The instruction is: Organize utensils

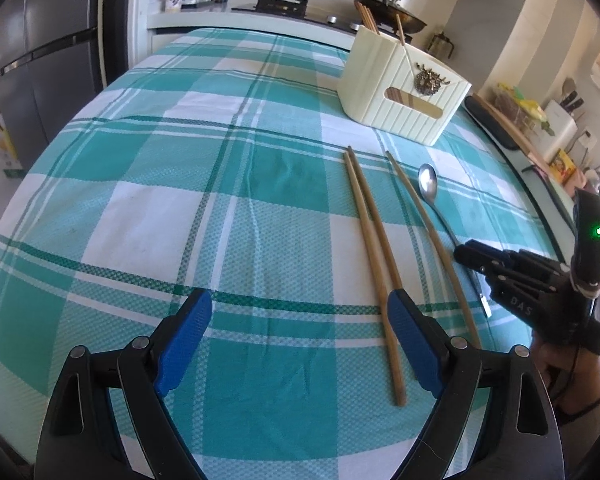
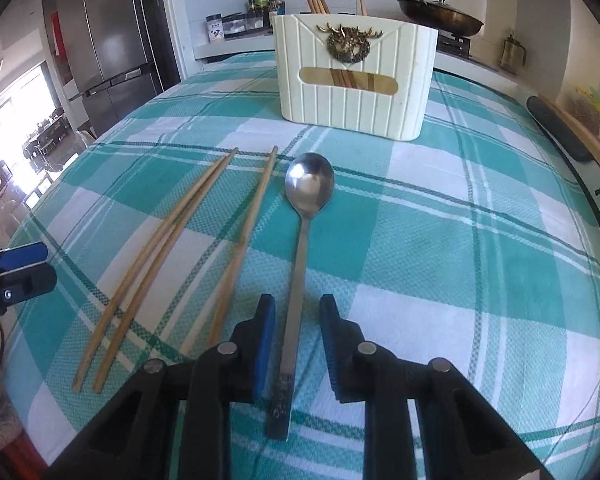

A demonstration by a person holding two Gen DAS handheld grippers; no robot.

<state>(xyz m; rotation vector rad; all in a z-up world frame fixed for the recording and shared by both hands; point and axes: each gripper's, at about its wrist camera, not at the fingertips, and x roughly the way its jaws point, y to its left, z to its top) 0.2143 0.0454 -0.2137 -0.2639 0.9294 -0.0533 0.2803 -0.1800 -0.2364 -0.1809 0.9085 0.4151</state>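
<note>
Teal and white checked tablecloth [image 2: 440, 240] over the whole table. Behind it, dark steel fridge [image 2: 108, 32] at far left. Row of spice jars and bottles [image 2: 252, 16] on the counter beyond the table's far edge. Dark lidded pan [image 2: 440, 16] on the stove [image 1: 284, 6] at back right. Small glass press pot [image 2: 514, 54] beside it. Along the right side, knife block [image 1: 560, 120] and yellow packet [image 1: 560, 164].
</note>
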